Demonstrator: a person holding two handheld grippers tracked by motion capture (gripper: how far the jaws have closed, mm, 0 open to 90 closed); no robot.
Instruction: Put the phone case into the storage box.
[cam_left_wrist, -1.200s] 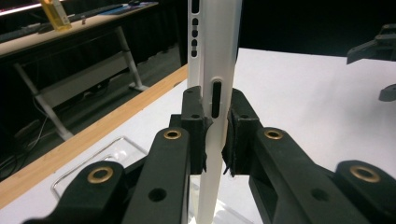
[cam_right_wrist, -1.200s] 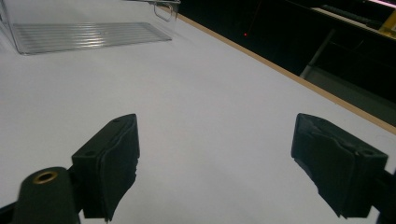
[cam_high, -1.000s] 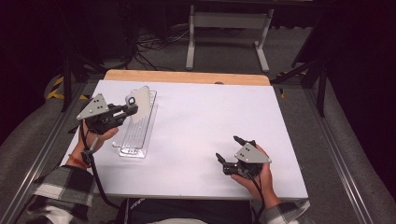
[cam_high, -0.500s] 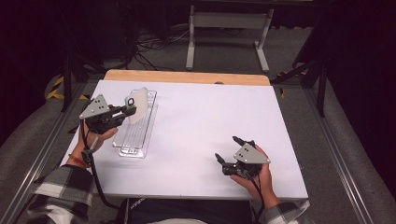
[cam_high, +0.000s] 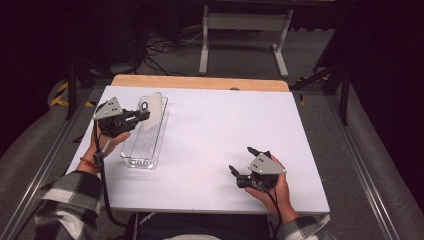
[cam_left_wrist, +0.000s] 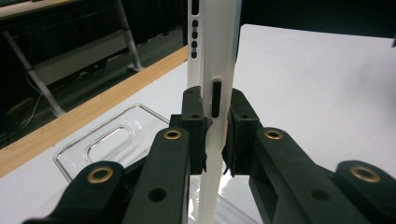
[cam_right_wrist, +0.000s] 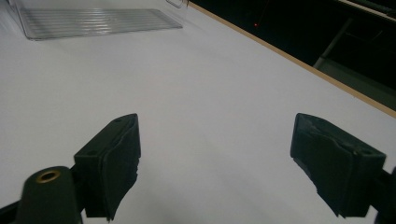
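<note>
While your left gripper points out over the clear ribbed plastic tray, its two black jaws are clamped on a thin white plastic phone case, one pad pressed to each face of it. In the left gripper view the case stands edge-on between your fingers, rising past the pads and out of the top of the frame; a slim dark slot in its side edge sits level with the fingertips, and a row of small openings runs higher up that same edge. Below and behind your fingers lies the tray's rounded end with its oval handle cut-out. From the high view the case hangs above the far half of the tray, just beyond your fingertips, with a small camera hole near the held end.

Your right gripper rests low over the white tabletop, well apart from the tray, with your hand wrapped around its body. Its jaws stand apart with bare table surface between the pads. In the right gripper view the tray lies far ahead of the left finger, and the table's wooden edge strip runs beyond the right finger.
</note>
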